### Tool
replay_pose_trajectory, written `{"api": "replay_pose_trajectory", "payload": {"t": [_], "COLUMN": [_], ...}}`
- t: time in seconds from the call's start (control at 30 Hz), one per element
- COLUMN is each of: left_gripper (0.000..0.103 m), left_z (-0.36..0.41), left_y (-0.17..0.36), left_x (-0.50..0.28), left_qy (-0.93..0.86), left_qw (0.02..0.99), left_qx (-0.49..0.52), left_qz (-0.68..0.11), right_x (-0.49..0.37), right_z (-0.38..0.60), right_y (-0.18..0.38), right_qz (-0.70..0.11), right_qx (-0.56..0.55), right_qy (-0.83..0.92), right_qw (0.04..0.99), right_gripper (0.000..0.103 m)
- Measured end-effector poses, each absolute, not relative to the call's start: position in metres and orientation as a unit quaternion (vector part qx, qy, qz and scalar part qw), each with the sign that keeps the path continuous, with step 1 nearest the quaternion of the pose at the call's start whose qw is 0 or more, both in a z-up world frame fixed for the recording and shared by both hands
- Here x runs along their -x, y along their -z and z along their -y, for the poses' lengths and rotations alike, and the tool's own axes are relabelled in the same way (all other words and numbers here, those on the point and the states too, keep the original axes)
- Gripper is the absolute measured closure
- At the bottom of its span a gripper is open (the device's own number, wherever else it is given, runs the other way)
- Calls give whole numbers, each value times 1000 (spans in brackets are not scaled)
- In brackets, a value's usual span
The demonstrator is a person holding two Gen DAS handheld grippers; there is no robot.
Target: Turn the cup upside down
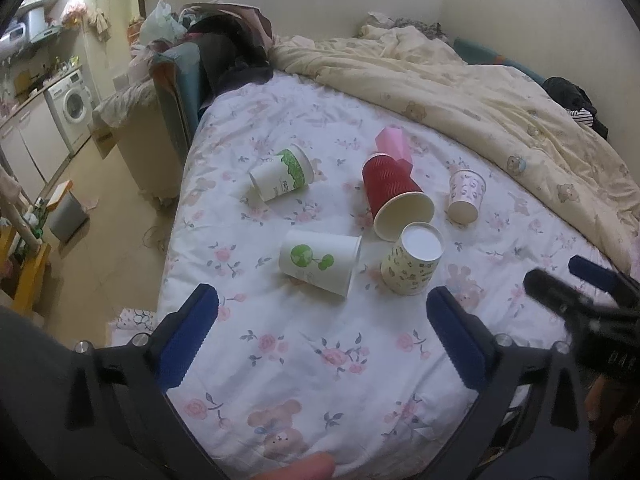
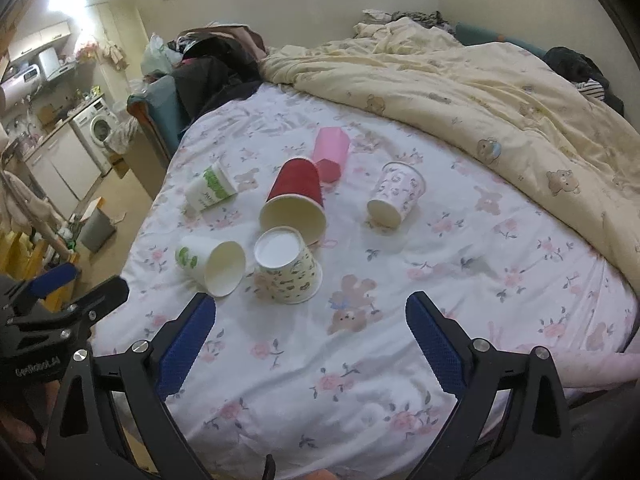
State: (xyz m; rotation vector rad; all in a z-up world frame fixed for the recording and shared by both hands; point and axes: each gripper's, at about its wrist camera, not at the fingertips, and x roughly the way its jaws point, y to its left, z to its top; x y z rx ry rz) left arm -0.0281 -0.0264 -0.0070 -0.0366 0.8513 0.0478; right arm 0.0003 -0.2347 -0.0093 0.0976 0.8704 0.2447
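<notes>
Several paper cups lie on a floral bedsheet [image 1: 304, 360]. A yellow patterned cup [image 1: 414, 262] [image 2: 286, 266] stands upside down, base up. A red cup [image 1: 394, 196] [image 2: 294, 200], a white cup with green globe print [image 1: 320, 260] [image 2: 212, 260], a white-and-green cup [image 1: 282, 178] [image 2: 210, 192], a pink-patterned cup [image 1: 466, 196] [image 2: 396, 194] and a pink cup [image 1: 394, 144] [image 2: 330, 154] lie on their sides. My left gripper [image 1: 320, 312] is open and empty, just short of the cups. My right gripper [image 2: 310, 316] is open and empty; it also shows in the left wrist view [image 1: 568, 280].
A cream quilt [image 1: 460, 80] is bunched along the bed's far and right side. Clothes and bags [image 1: 224, 44] pile at the bed's far left corner. The floor, a grey bin [image 1: 66, 212] and a washing machine [image 1: 74, 106] lie left of the bed.
</notes>
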Motion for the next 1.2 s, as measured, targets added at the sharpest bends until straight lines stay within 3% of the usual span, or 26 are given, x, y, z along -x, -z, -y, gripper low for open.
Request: {"api": "replay_pose_trajectory", "payload": {"t": [1.2], "left_gripper": [0], "left_z": [20], "left_y": [8], "left_x": [23], "left_qy": [-30], "left_qw": [906], "left_qx": [40], "left_qz": [-421], "right_x": [-1], "right_z": [239], "right_y": [8], "right_qz": [-421], "right_qx": [-54], "right_qy": [-111], "right_qw": [899], "right_gripper": [3]}}
